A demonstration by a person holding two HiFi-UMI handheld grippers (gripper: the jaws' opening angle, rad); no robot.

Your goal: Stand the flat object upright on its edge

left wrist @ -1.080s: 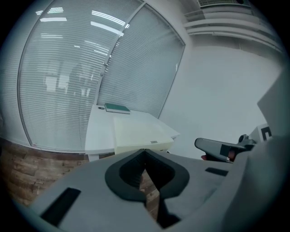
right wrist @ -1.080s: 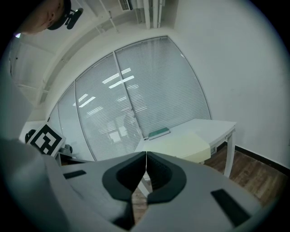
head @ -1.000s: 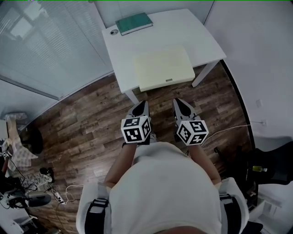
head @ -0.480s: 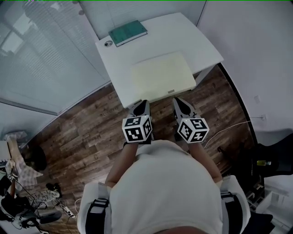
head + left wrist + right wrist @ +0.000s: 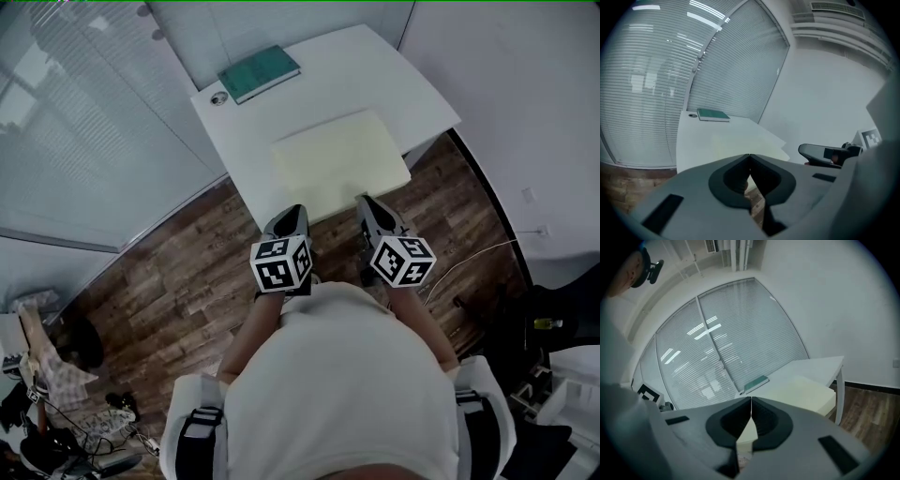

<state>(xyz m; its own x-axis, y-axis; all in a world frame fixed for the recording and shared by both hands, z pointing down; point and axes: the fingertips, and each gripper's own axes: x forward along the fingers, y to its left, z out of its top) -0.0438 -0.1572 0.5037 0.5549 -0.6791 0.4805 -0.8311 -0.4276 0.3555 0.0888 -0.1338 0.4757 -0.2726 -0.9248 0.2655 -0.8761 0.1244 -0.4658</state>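
Head view, looking steeply down on a white table (image 5: 408, 80) with wood floor all round. Spotting a green book (image 5: 259, 73) lying flat at the far left corner, just beside a small round thing (image 5: 219, 97) too small to identify. Finding a wide pale-yellow slab (image 5: 339, 161) lying flat too, nearer, reaching the near edge. Taking the book for the flat object, as a guess only; could as well be the slab. Checking the left gripper (image 5: 292, 214) now: pinched fully together in its own view, nothing between the jaws, parked just short of the near table edge. Same for the right gripper (image 5: 367, 202): closed tight, empty, tip at the near edge of the slab, touching or not impossible to say. No start made on the task, by the look of it. For the approach: reach forward over the slab without dragging on it, open one pair of jaws well before arrival, come in low at a long edge of the book, and pinch cover and pages together. Tip up slowly about the opposite edge, bring the second gripper in as a stop against sliding on that smooth top, and let go only once balanced. Beware a splaying cover.
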